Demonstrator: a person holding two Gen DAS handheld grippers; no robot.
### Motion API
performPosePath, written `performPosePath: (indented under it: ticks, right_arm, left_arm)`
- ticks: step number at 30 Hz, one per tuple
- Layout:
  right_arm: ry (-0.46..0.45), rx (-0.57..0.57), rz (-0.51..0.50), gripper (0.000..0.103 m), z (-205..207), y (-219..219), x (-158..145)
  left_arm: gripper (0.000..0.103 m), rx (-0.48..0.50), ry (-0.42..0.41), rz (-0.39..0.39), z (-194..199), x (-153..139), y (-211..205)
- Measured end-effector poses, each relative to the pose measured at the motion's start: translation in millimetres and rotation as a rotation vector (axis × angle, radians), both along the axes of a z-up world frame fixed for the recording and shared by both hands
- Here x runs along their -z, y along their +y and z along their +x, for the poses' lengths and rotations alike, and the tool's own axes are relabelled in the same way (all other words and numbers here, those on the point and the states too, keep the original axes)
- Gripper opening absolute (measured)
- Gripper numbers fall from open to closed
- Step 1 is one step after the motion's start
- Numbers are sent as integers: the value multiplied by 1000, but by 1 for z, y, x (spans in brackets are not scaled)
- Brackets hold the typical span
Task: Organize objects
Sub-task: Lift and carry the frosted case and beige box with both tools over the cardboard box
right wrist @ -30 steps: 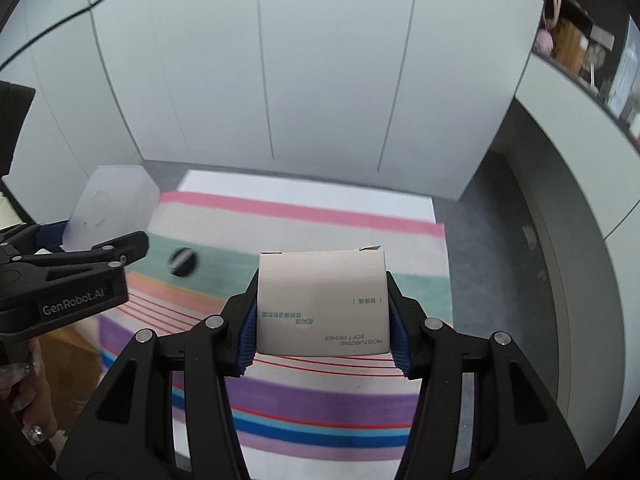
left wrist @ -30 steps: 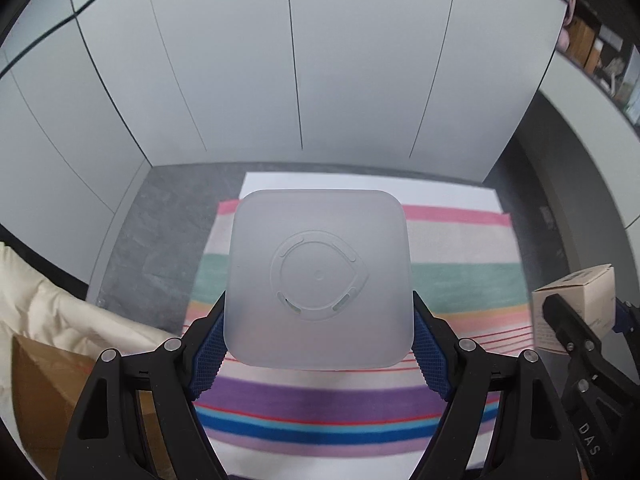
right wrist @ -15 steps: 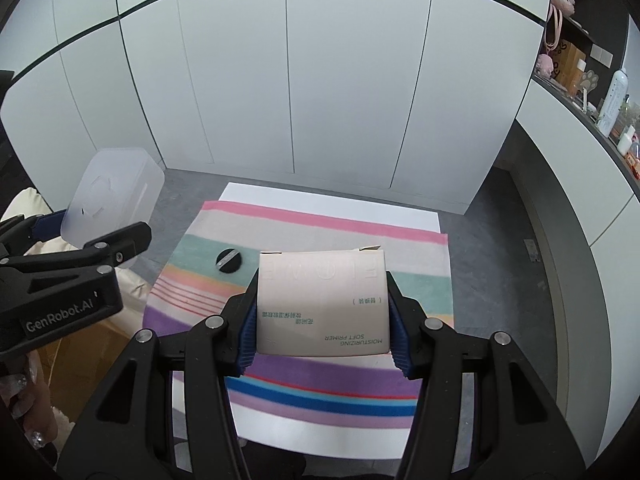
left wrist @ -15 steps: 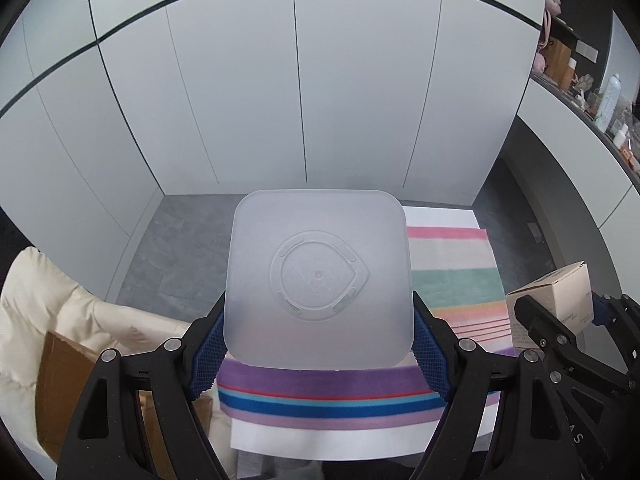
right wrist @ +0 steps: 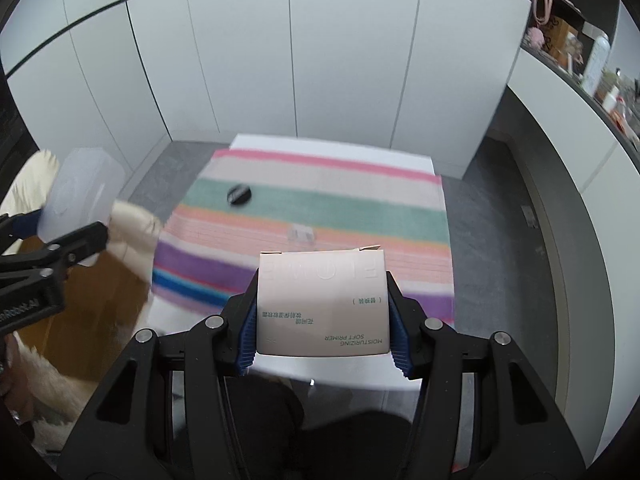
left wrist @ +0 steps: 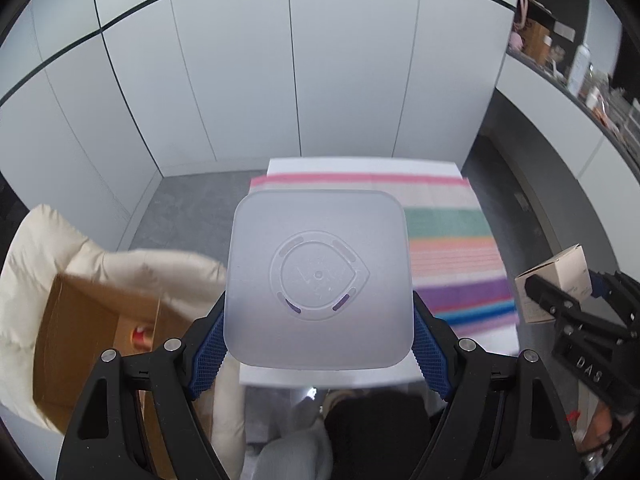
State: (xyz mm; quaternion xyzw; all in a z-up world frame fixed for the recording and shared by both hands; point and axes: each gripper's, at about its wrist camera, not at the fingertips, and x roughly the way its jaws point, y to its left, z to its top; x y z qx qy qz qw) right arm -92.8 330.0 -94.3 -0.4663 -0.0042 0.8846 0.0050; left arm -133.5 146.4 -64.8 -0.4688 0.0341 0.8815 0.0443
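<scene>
My left gripper [left wrist: 318, 344] is shut on a frosted square plastic container [left wrist: 318, 280] and holds it in the air, left of the table's near edge. My right gripper [right wrist: 322, 332] is shut on a beige carton printed "Moisturizing Soft Primer" [right wrist: 322, 304], held above the table's near edge. The carton also shows at the right of the left wrist view [left wrist: 554, 286]. The container shows at the left of the right wrist view [right wrist: 80, 196]. A black round cap [right wrist: 239, 194] and a small clear item [right wrist: 302, 234] lie on the striped cloth [right wrist: 320, 208].
An open cardboard box [left wrist: 92, 320] stands on the floor to the left, with a cream padded fabric [left wrist: 60, 248] draped around it and a red item [left wrist: 140, 336] inside. White cabinet doors [left wrist: 320, 80] stand behind the table. A cluttered shelf [right wrist: 580, 52] is at the right.
Both grippers have pulled back and up from the table with their loads. The left one has swung left, so the cardboard box now shows more fully.
</scene>
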Motion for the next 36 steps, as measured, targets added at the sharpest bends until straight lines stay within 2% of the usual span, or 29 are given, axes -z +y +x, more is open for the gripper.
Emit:
performPosePath:
  ticks: [8, 16, 20, 24, 36]
  right_arm:
    - [-86, 26, -35, 55, 92, 2, 30]
    - [-76, 18, -15, 55, 110, -21, 28]
    - [-54, -44, -1, 55, 101, -52, 17]
    - [-26, -140, 13, 55, 90, -97, 9]
    - [-46, -545, 48, 55, 71, -295, 25]
  left_arm:
    - [81, 37, -37, 40, 72, 9, -21]
    - [81, 4, -7, 20, 88, 7, -51]
    - [81, -70, 10, 12, 92, 8, -81]
    - [81, -184, 31, -13, 97, 11, -124]
    - [81, -570, -20, 9, 147, 37, -298]
